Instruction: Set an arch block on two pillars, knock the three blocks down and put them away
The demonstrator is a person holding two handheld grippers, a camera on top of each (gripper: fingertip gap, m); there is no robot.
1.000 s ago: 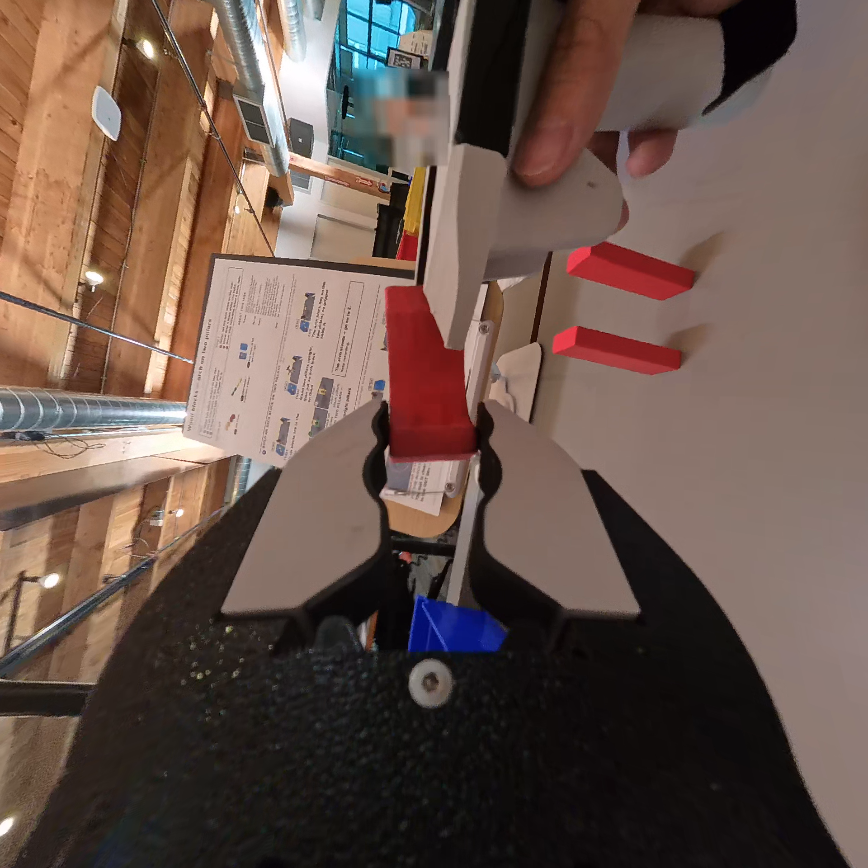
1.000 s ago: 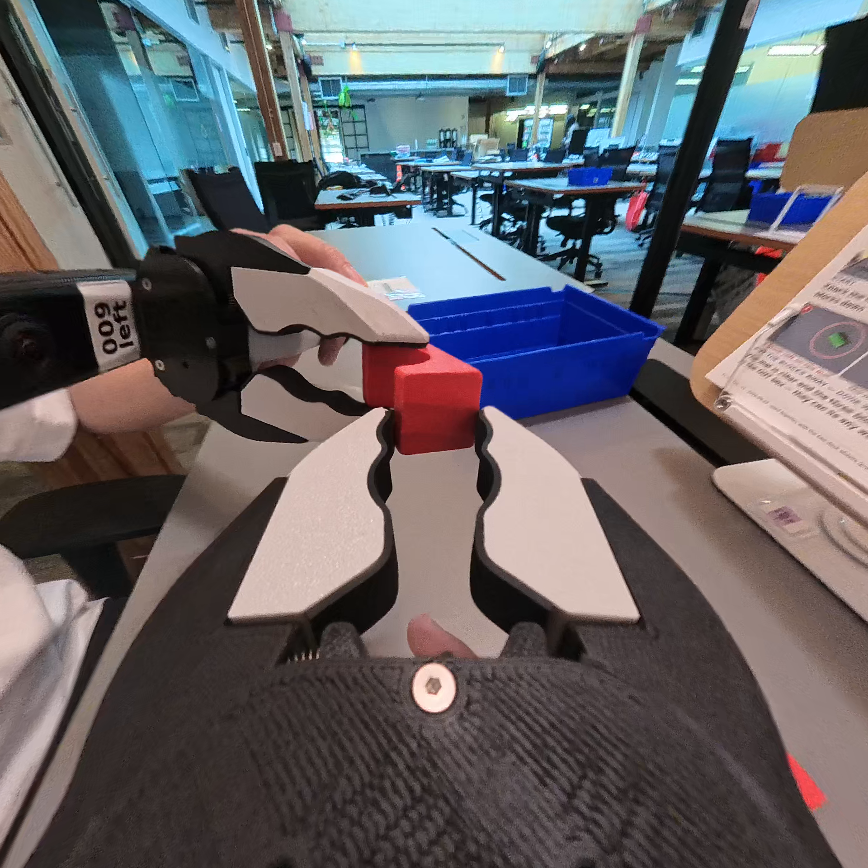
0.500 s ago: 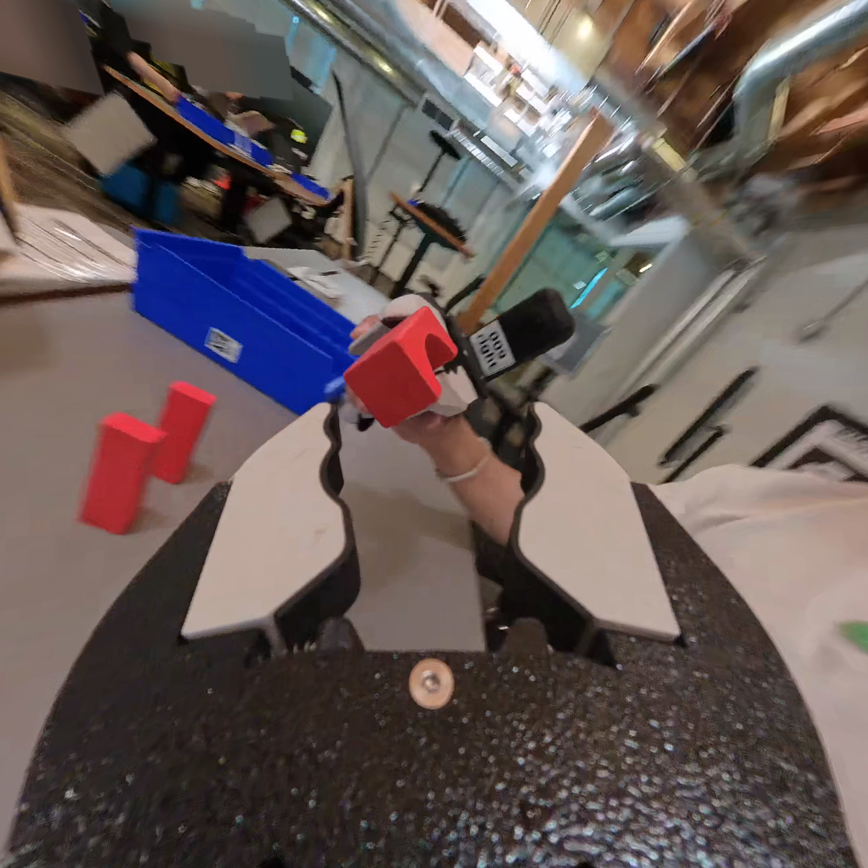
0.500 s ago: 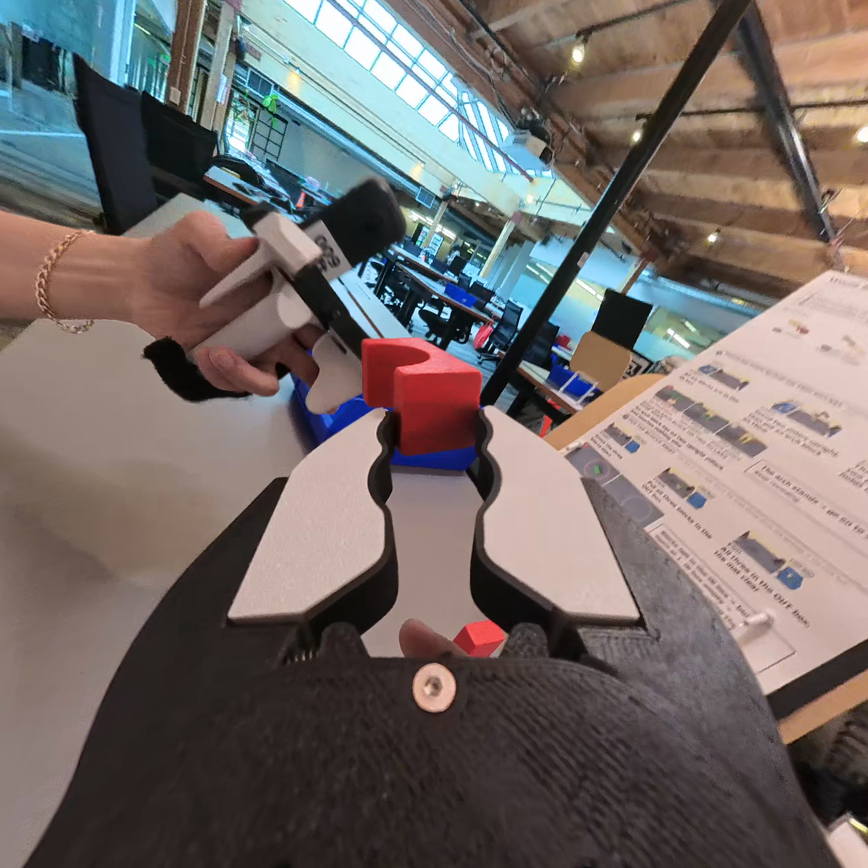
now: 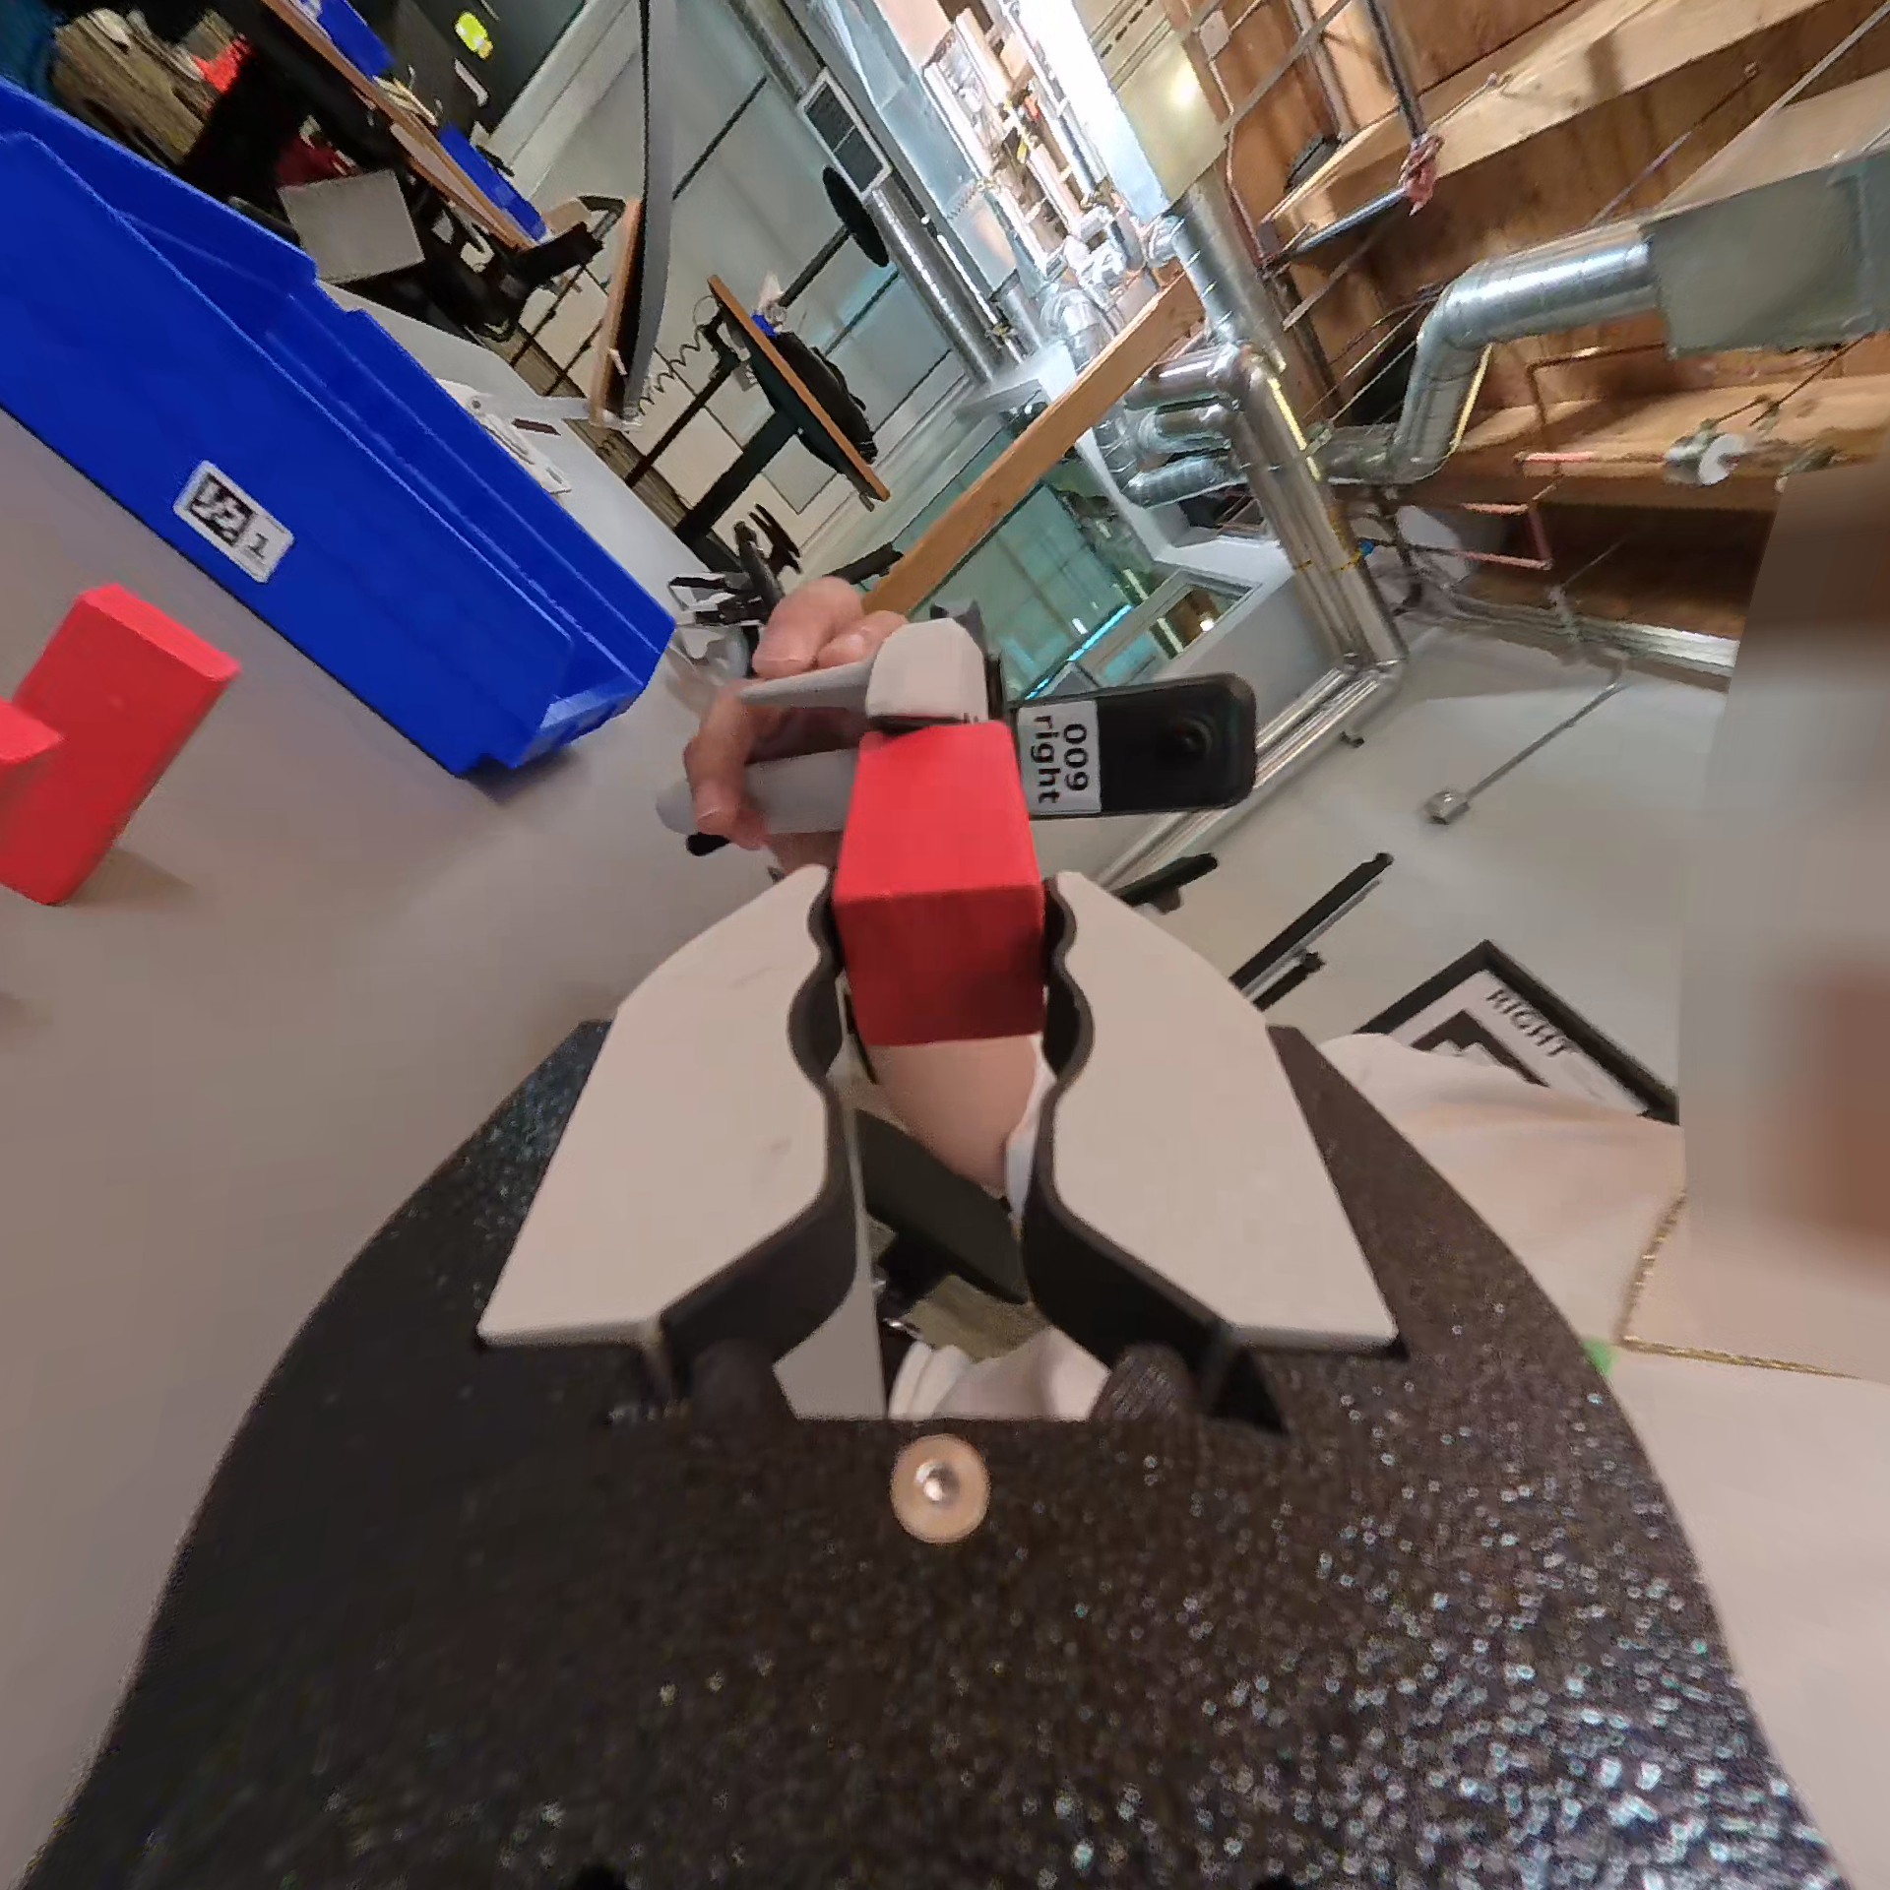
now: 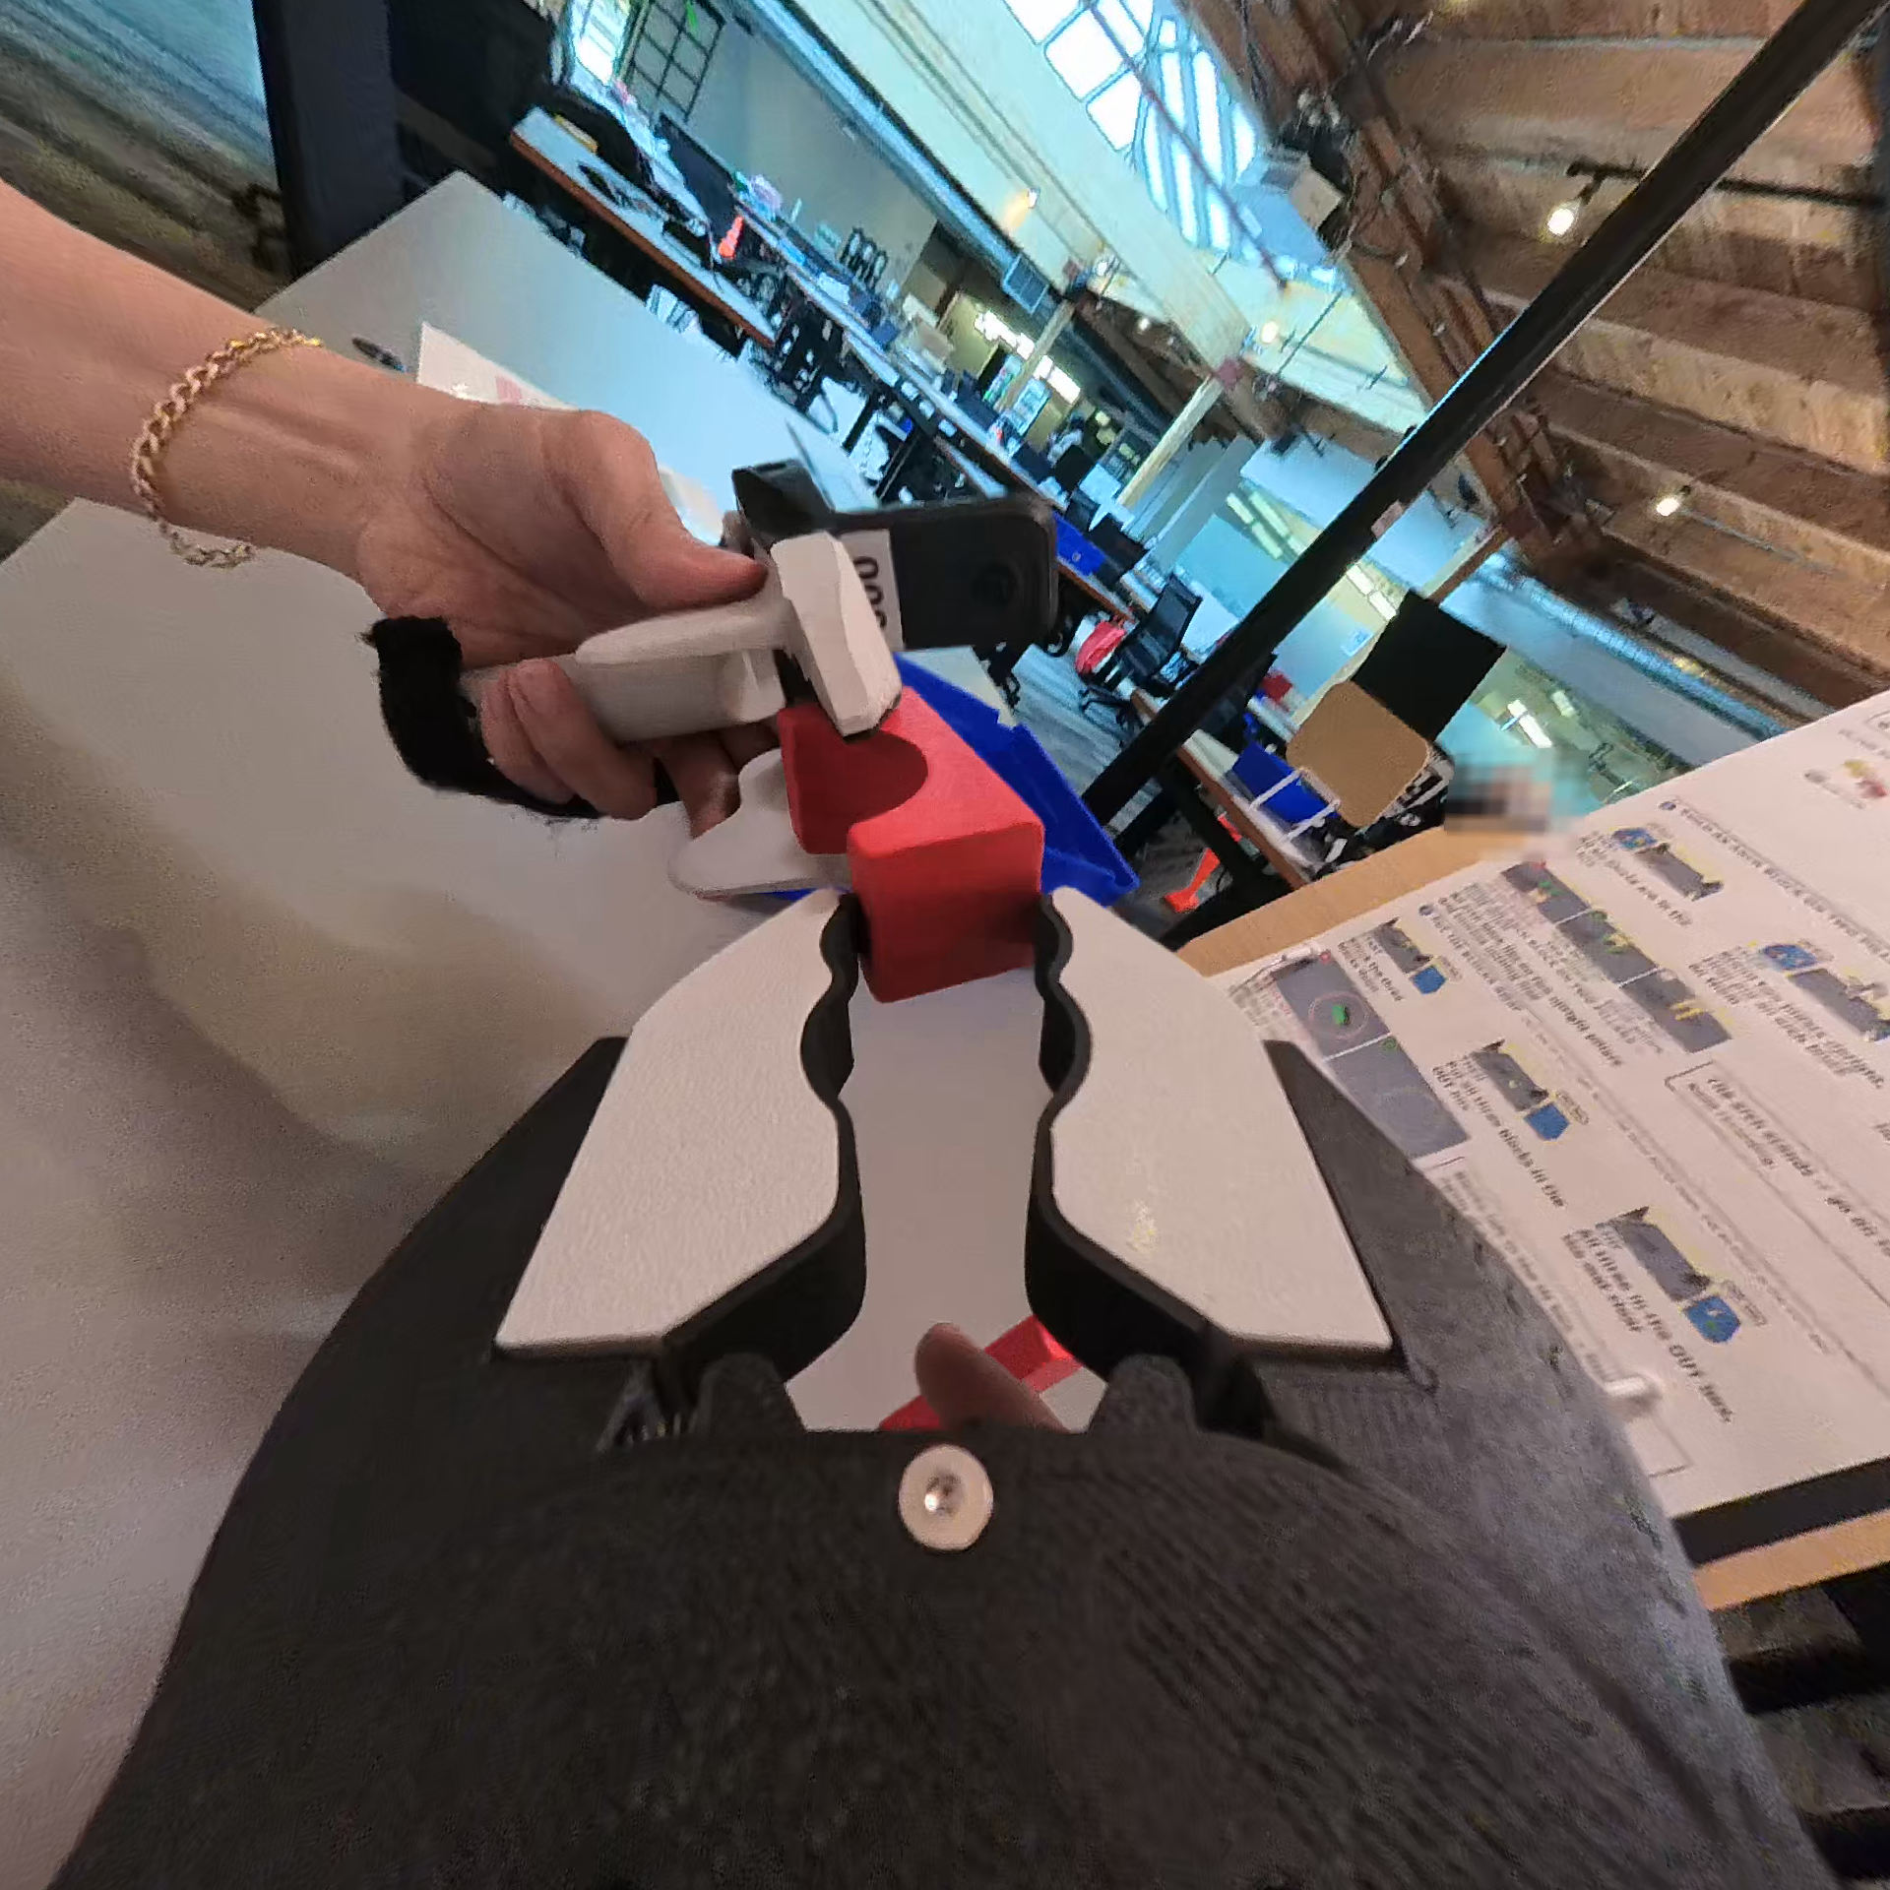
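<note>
A pale grey table [image 5: 307,1023] carries a blue plastic bin [image 5: 307,481] with a small label on its wall, and 2 red rectangular blocks [image 5: 97,757] stand upright just beside each other near the bin, one cut off by the frame edge. In the right wrist view a printed instruction sheet [image 6: 1595,1074] with small pictures leans on a tilted board at the table's far side. Around it is a large open workspace with rows of desks and black chairs, wooden ceiling beams, silver ventilation ducts and tall windows. A red arch block [image 6: 920,849], with a half-round notch cut into one side, is held off the table between both tools. The right gripper [image 6: 941,920] is closed on one leg of the arch block, its pale fingers [image 6: 1156,1074] pressing the end from both sides. The left gripper [image 5: 936,941] is closed on the other leg, seen in its own view as a square red end face clamped at the fingertips. A hand [image 6: 532,573] wearing a gold chain bracelet [image 6: 194,430] grasps the left gripper's white handle.
</note>
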